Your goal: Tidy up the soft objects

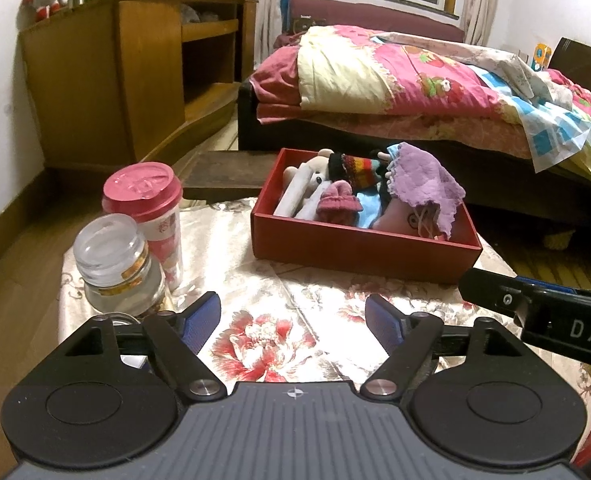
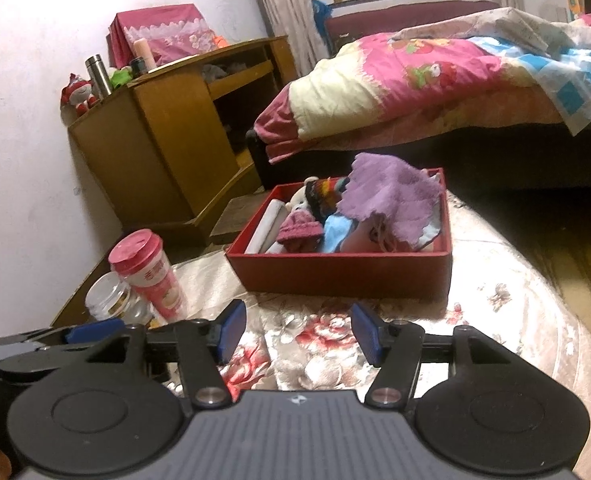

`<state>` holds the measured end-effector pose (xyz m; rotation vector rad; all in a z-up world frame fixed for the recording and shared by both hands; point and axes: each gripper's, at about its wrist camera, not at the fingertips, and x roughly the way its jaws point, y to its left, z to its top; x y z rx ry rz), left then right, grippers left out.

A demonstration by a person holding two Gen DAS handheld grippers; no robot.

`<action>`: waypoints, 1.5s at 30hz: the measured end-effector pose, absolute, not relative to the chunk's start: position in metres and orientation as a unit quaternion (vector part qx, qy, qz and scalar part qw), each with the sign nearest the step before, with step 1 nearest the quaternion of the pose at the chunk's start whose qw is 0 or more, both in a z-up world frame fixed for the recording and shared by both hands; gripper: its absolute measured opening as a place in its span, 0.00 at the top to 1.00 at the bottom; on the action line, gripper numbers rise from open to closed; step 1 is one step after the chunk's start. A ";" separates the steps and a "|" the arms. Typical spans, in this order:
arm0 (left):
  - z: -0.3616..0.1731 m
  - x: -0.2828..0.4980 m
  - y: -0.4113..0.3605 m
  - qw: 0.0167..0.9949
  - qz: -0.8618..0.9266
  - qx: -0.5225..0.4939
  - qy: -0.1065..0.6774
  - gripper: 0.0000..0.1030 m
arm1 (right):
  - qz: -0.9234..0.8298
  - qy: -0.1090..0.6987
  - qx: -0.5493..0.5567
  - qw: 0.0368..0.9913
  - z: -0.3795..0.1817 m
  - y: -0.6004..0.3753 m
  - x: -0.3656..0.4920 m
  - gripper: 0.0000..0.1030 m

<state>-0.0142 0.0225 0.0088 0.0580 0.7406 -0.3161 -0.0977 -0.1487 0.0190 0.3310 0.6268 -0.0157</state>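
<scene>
I see the floral satin cloth (image 1: 295,292) covering a table whose edges run out of view. On it sits the shallow red cardboard box (image 1: 359,250), packed with soft things: a purple fringed washcloth (image 1: 423,184) draped over the right side, hiding most of a pink item beneath; a striped knitted piece (image 1: 355,170); a maroon knitted hat (image 1: 337,202); white plush shapes I cannot identify. My left gripper (image 1: 293,320) hangs spread wide over the cloth, empty. My right gripper (image 2: 295,334) is parted too, holding nothing. A pink-lidded cup (image 1: 147,200) partly hides behind the clear glass jar (image 1: 115,264).
</scene>
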 end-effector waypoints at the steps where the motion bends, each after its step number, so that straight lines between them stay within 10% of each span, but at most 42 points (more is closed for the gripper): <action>1: 0.008 -0.014 0.022 0.919 -0.155 0.027 0.362 0.24 | -0.011 0.307 0.160 0.938 0.019 -0.149 -0.097 0.67; 45: 0.008 -0.017 0.013 0.921 -0.146 0.021 0.362 0.26 | -0.031 0.311 0.180 0.933 0.008 -0.157 -0.095 0.66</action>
